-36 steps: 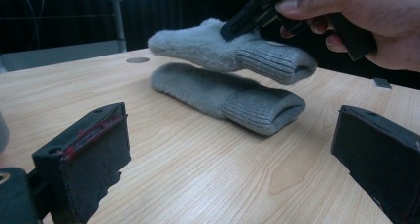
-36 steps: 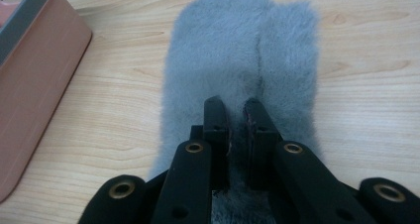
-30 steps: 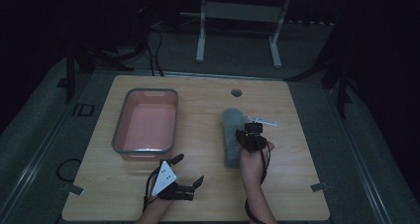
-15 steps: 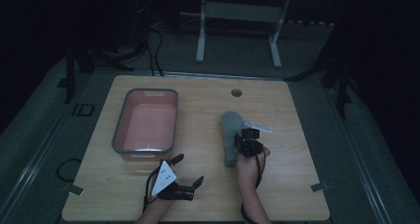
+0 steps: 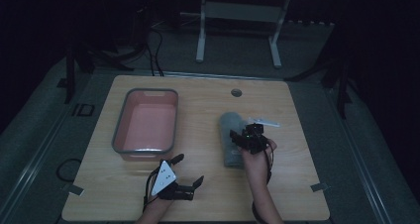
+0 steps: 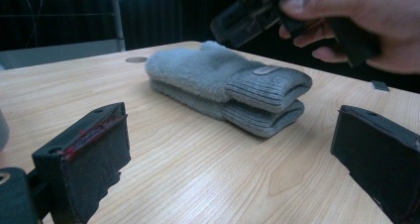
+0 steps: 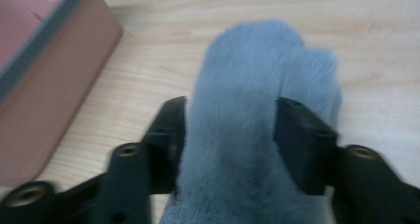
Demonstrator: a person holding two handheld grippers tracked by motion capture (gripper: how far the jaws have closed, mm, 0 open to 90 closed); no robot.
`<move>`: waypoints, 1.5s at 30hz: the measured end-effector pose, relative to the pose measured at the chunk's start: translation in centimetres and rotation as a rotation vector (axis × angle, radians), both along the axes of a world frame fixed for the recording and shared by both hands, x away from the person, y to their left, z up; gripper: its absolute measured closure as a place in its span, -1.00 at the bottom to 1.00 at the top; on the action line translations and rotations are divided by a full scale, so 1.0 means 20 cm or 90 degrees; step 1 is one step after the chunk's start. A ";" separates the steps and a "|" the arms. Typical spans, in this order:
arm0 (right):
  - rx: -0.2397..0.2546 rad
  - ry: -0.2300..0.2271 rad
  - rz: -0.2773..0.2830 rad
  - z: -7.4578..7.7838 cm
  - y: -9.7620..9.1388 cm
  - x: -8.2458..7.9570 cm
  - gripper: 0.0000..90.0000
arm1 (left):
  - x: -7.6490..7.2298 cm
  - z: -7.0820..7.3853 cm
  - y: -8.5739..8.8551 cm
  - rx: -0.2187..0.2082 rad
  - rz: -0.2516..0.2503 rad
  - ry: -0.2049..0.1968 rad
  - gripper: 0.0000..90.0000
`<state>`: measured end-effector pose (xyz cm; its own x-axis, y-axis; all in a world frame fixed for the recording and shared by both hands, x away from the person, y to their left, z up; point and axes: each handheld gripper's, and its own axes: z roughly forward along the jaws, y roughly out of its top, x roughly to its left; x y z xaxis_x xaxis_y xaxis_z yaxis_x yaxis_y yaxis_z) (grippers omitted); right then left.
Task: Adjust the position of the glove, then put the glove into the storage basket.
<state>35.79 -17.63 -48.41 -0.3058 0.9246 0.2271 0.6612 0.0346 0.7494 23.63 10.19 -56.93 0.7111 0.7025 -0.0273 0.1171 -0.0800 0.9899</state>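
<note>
Broadly, my bench (image 5: 208, 90) spreads wide and pale, with bare wood along its near edge and far right. Next, the pink tub (image 5: 147, 122) sits at centre-left. Right of it lie the grey mittens (image 5: 231, 140), stacked, their near end hidden under my right hand (image 5: 255, 157). My right tongs (image 7: 230, 135) straddle the fleece, jaws pressing both sides. My left tongs (image 5: 185, 172) rest low near the front, jaws wide apart.
</note>
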 end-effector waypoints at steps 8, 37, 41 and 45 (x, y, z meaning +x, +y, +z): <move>0.010 0.054 0.083 0.04 -0.18 0.08 -0.55 | 0.00 0.00 0.00 -0.002 -0.001 0.002 -0.95; -0.056 -0.003 0.173 0.04 -0.31 0.00 -0.77 | 0.28 0.25 -0.25 0.061 -0.022 0.145 -0.95; -0.046 0.028 0.169 0.00 -0.31 0.06 -0.52 | 0.43 0.28 -0.36 0.079 -0.006 0.173 -0.95; -0.019 0.043 0.156 -0.03 -0.32 0.13 -0.12 | 0.57 0.28 -0.42 0.101 -0.002 0.201 -0.95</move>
